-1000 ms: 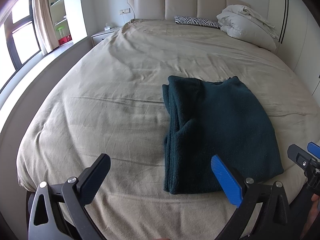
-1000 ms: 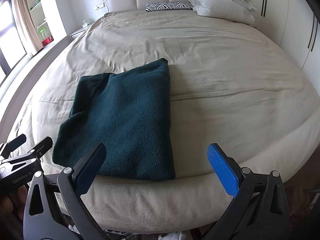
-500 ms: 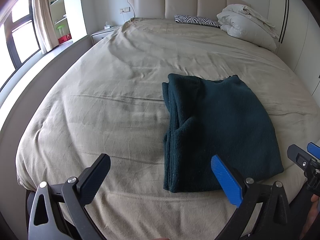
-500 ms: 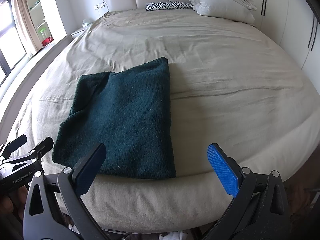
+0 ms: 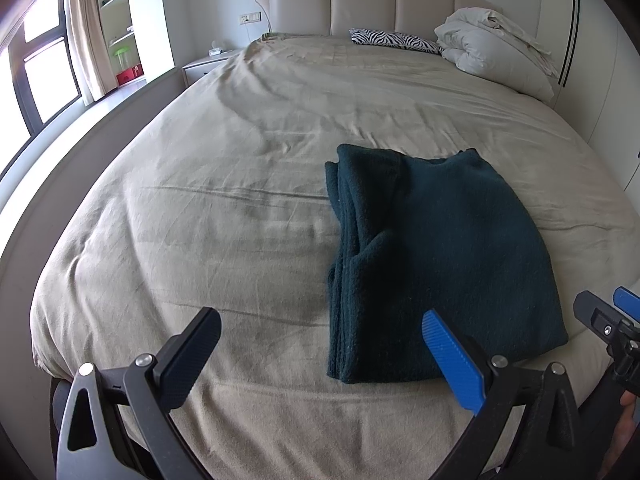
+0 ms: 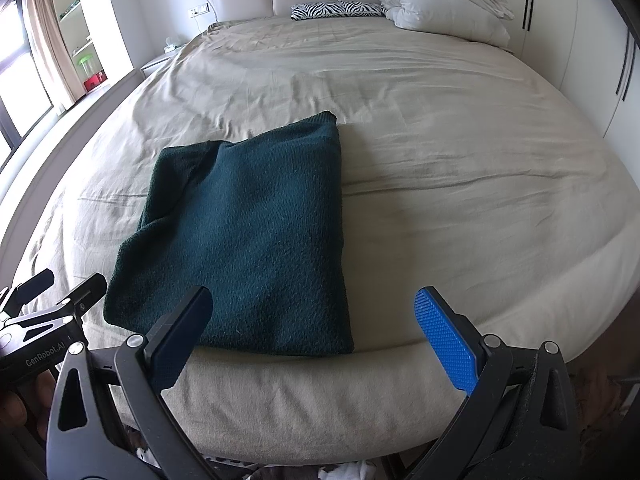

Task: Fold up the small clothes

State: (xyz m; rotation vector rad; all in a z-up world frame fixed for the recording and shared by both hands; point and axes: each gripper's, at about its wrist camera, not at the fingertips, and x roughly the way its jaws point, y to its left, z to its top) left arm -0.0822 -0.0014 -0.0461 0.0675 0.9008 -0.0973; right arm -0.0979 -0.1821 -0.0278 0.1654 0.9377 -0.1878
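Dark green knitted garment (image 5: 440, 256), folded into a thick rectangle, lies flat on a beige bedsheet (image 5: 224, 208) close to the foot edge of the bed, its long axis running from that near edge toward the padded headboard (image 5: 360, 4). Stacked fold layers show along the side facing the window (image 5: 36, 64), while the opposite side is a single smooth edge; the far end carries one slightly raised corner. Seen from the left wrist camera, the left gripper (image 5: 320, 354) hangs above the near edge with its jaws spread wide and nothing between them: the black finger sits over bare sheet, and the blue finger overlaps the garment's near corner in the view, though contact cannot be judged. From the right wrist camera, the right gripper (image 6: 314, 334) is likewise wide apart and empty, its black finger in line with the garment's (image 6: 244, 236) near hem and its blue finger over bare sheet on the wardrobe side. Both tools sit just beside each other at the foot of the bed, with the garment ahead of and between them. A zebra-print pillow (image 5: 394, 40) and a bundled white duvet (image 5: 492, 52) rest by the headboard, well apart from the garment.
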